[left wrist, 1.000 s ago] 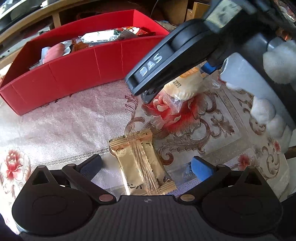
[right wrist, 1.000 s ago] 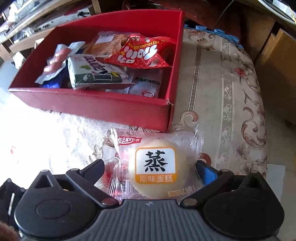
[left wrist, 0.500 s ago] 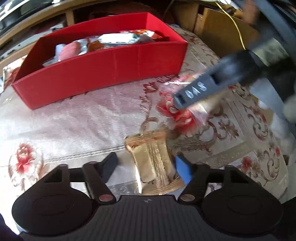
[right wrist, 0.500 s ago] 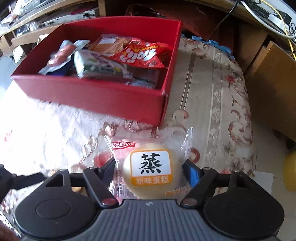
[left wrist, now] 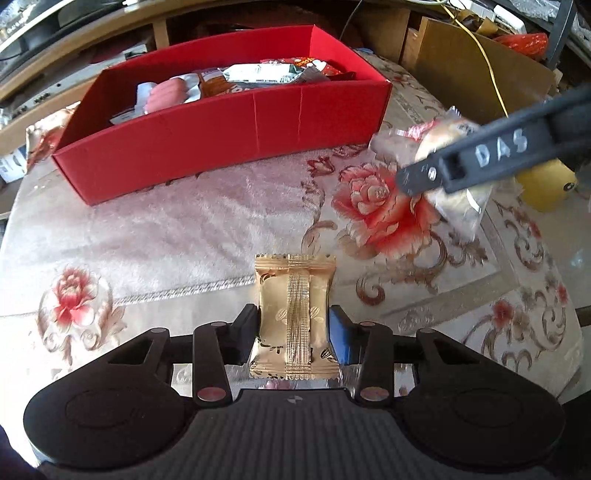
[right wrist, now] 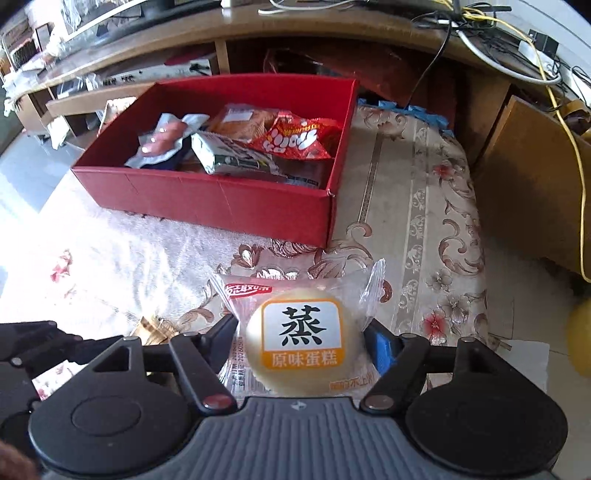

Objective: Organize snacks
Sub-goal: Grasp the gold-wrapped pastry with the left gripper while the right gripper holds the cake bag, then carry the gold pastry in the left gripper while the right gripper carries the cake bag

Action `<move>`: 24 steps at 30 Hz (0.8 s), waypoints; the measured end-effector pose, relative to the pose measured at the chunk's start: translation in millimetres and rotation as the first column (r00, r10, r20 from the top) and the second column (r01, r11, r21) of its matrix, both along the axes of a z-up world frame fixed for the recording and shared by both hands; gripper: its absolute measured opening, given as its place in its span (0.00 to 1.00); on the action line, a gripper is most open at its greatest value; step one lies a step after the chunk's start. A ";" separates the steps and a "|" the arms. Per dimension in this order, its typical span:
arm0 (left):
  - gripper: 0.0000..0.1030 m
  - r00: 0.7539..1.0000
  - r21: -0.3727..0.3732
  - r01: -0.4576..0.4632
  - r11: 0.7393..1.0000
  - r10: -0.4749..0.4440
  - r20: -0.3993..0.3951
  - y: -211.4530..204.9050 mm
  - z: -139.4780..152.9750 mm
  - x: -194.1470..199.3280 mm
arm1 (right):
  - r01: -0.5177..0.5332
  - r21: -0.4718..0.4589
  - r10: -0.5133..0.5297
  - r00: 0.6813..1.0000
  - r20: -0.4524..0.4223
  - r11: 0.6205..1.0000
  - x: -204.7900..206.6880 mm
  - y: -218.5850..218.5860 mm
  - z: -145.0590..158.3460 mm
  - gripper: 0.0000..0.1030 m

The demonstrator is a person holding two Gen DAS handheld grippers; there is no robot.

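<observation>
Left gripper (left wrist: 293, 334): its jaws have just been closing, and now both pads press the sides of the gold packet (left wrist: 293, 314), which sits upright between them, seam facing the camera.
Gold packet: clamped at its lower half, top edge sticking out ahead of the fingers, over the floral tablecloth (left wrist: 184, 229); whether it still touches the cloth I cannot tell.
Right gripper (right wrist: 301, 341): clamped on the steamed cake (right wrist: 301, 343), a round pale cake in a clear wrapper with a white and orange label; one black pad and one blue pad hug its sides.
Steamed cake: carried clear of the cloth, as the left wrist view shows it (left wrist: 448, 162) in the air at the right, partly behind the black finger marked DAS.
Red box (left wrist: 221, 125): open-topped, on the tablecloth beyond both grippers, well apart from the gold packet.
Inside the red box: a red snack bag (right wrist: 299, 138), a pink sausage pack (right wrist: 164, 138) and a green-and-white packet (right wrist: 232, 155), piled toward the box's right end.
Surroundings: a wooden shelf (right wrist: 258, 33) behind, a yellow cable (right wrist: 576, 155) at the right.
</observation>
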State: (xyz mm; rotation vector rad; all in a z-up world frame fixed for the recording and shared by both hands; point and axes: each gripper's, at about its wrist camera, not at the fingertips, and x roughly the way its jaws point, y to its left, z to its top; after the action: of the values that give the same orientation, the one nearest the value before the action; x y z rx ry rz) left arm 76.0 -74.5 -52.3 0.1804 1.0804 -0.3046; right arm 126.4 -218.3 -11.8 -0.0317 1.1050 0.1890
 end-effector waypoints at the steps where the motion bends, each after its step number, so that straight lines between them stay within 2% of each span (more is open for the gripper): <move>1: 0.48 1.000 0.001 -0.001 1.000 0.001 -0.001 0.9 0.8 -2.3 | 0.003 0.004 -0.003 1.000 0.006 1.000 -1.2 -0.5 2.1 0.69; 8: 0.48 1.000 -0.010 -0.028 1.000 0.028 0.014 6.5 7.6 -4.2 | 0.001 0.027 -0.002 1.000 0.030 1.000 -7.4 1.0 10.5 0.69; 24: 0.48 0.989 -0.132 -0.095 0.987 0.109 0.097 28.9 41.0 17.5 | 0.022 0.070 -0.028 0.996 0.087 0.997 -10.8 16.3 30.7 0.69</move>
State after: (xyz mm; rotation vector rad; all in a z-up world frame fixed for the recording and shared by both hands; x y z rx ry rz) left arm 93.5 -45.7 -11.3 0.0265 0.9600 -0.2680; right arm 115.7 -202.0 18.9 0.0355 1.0101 0.2017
